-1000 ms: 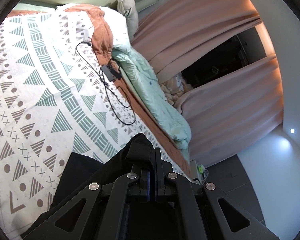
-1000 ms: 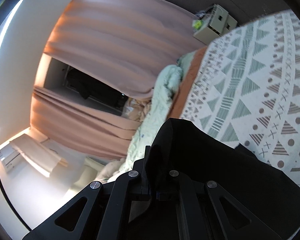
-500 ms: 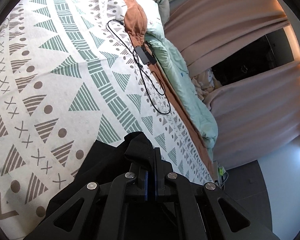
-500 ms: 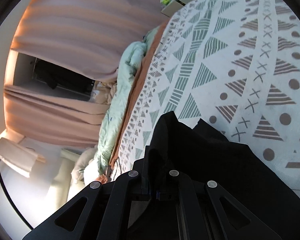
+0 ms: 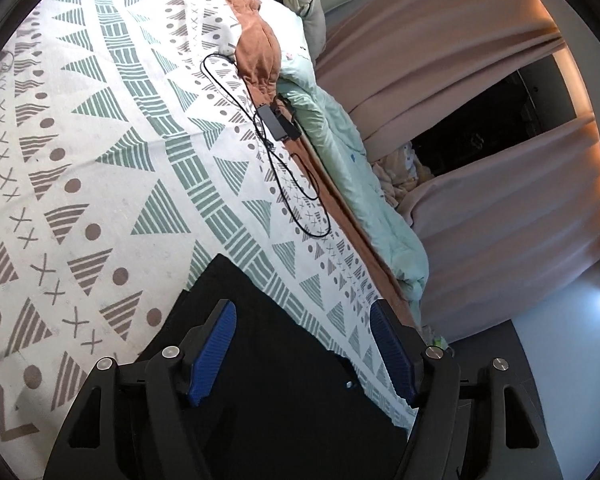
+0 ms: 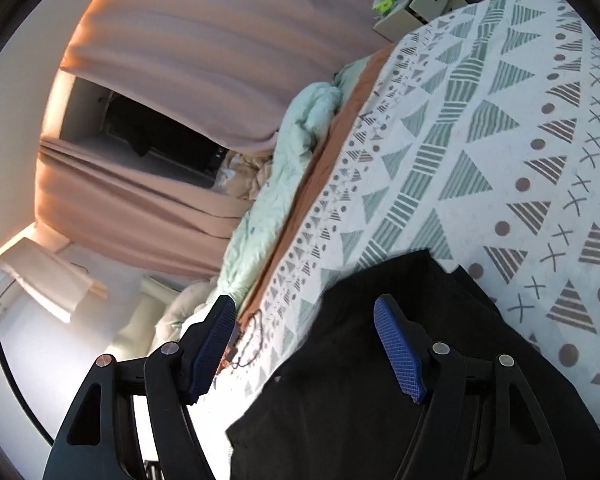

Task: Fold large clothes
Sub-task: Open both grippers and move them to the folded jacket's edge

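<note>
The bed (image 5: 112, 152) fills most of both views, spread with a white cover printed in green striped triangles, brown dots and crosses, and everything else sits in relation to it. Along the bed's far side hang pinkish curtains (image 5: 480, 92), parted around a dark opening. Between those curtains and the bed's edge a pale green quilt (image 5: 340, 168) lies bunched in a long ridge, with a rust-orange strip of bedding beside it and a rust-orange pillow (image 5: 260, 60) near the bed's head. The black garment (image 5: 284, 380) lies flat on the bed at its near edge, its straight folded border running diagonally across the printed cover; in the right wrist view the same garment (image 6: 400, 380) spreads under the claw, its top edge resting on the cover. A thin black cable (image 5: 296, 196) loops over the bed close to the quilt side, leading to a small black adapter (image 5: 278, 124). Past the bed's far corner in the right wrist view sits a small beige box (image 6: 416, 4) on the floor. The left claw (image 5: 304, 348) hangs over the garment with its jaws opening, blue pads spread apart and clear of the cloth. The right claw (image 6: 304, 352) likewise has its jaws opening, pads apart, one above the garment and the other above the bed's edge, gripping nothing.
</note>
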